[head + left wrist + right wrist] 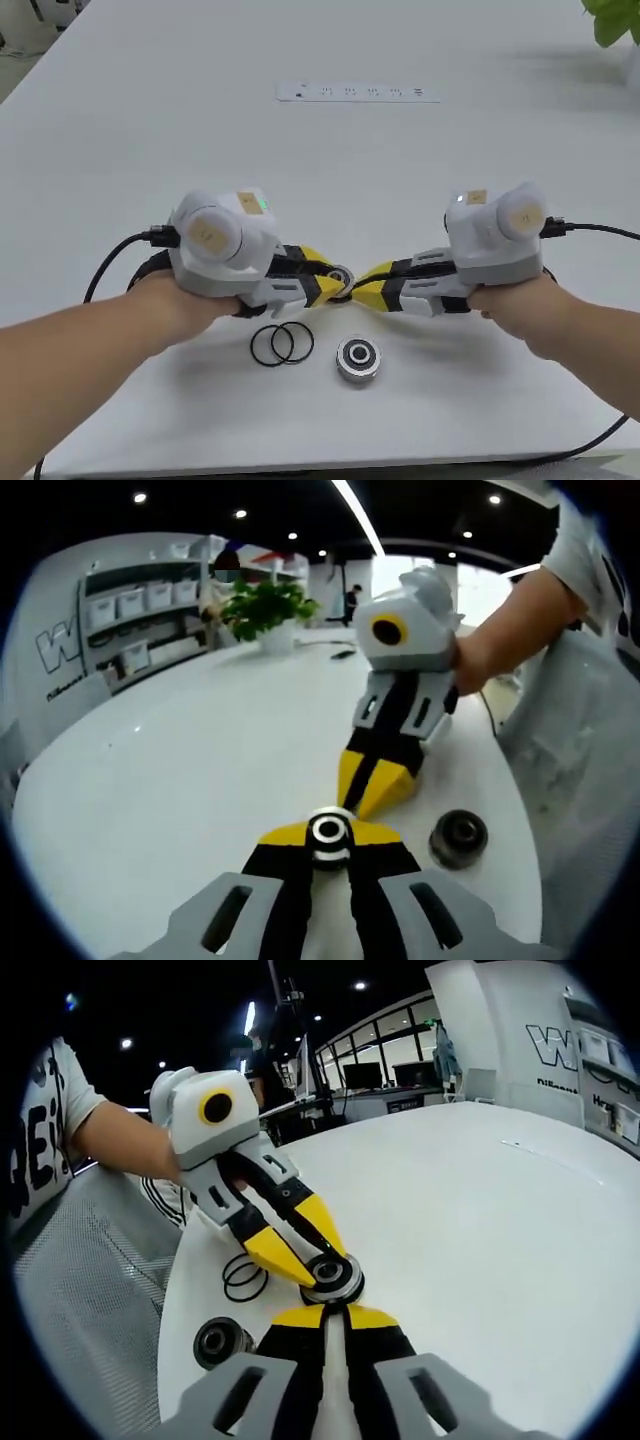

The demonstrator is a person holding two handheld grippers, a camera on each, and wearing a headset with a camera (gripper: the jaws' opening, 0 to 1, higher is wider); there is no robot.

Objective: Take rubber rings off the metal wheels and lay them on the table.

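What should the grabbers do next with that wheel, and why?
Probably ease the right gripper away from the held wheel, to peel a rubber ring off. The left gripper is shut on that wheel and the right one's closed tips reach its rim; whether they pinch a ring is unclear. Two rubber rings lie on the table beside a second wheel.

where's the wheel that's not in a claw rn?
In the head view the loose wheel lies flat on the table near its front edge, just right of the two rubber rings, below the left claw gripping the other wheel.
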